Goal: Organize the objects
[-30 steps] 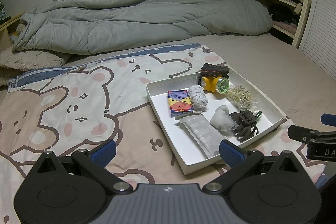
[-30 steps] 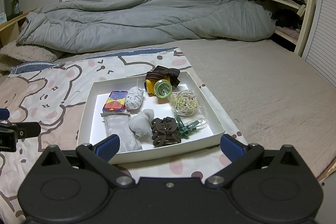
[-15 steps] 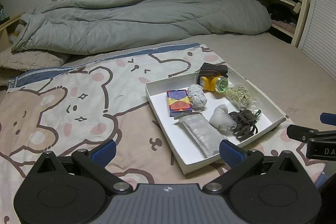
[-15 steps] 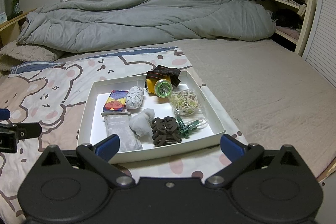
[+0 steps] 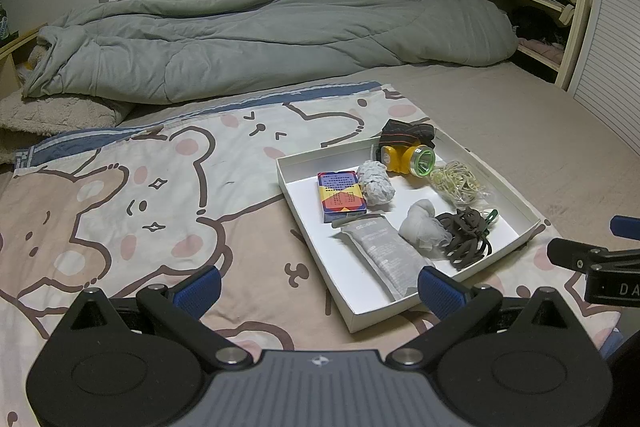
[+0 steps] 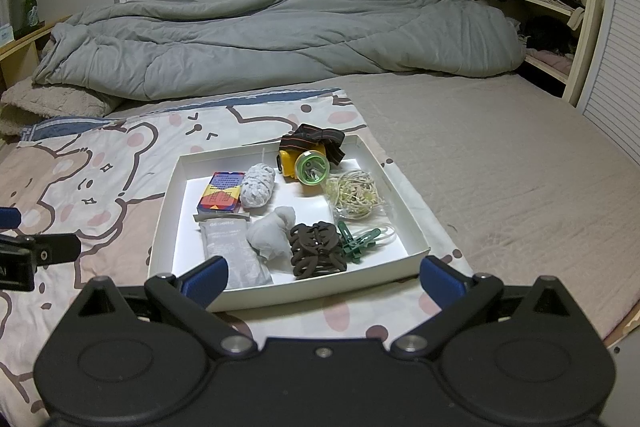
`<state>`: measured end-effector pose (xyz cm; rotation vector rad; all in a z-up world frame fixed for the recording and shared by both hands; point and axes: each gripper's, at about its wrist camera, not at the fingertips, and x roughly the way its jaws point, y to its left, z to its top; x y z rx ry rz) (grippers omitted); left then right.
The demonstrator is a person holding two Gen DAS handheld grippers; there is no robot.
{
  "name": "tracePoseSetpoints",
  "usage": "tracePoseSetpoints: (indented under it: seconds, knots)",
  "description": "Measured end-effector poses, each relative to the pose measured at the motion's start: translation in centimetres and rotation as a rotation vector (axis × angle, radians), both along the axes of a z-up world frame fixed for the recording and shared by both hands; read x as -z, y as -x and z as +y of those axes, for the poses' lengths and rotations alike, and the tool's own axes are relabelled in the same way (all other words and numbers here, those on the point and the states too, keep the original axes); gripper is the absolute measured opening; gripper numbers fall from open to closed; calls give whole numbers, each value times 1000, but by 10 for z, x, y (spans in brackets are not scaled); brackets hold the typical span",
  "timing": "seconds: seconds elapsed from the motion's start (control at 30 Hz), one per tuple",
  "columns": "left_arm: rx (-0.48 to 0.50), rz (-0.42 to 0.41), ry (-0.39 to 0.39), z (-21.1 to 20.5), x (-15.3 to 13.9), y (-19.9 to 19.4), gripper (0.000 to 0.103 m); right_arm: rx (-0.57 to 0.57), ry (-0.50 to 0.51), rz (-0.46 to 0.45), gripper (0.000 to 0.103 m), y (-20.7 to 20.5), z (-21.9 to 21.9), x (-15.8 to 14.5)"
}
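White tray [image 6: 404, 211] on bear-print sheet [image 6: 100, 171], contents left to right: colourful card box [image 6: 221, 191], grey pouch [image 6: 234, 247], white cloth wad [image 6: 272, 233], brown hair ties [image 6: 316, 251], yellow headlamp [image 6: 306, 161], rubber bands [image 6: 354, 193]. Left gripper [image 5: 318, 287] and right gripper [image 6: 322, 277]: both spread wide, holding nothing, near tray's front edge.

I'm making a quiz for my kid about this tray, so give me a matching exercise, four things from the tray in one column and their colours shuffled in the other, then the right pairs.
Things:
1. headlamp
2. hair claw clip
3. clothes pegs
4. rubber bands

Colours:
A. dark brown
B. pale cream
C. yellow body with green lens ring
D. green

Pairs: 1-C, 2-A, 3-D, 4-B

All four lie in the white tray.
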<state>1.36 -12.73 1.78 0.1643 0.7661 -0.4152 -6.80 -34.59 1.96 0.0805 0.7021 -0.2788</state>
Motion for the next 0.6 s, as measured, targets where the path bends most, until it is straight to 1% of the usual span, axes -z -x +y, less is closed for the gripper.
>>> tracePoseSetpoints:
  seconds: [0.6]
  knots:
    - [6, 1, -1, -4, 0, 0, 103, -2, 0, 2, 103, -1, 0, 0]
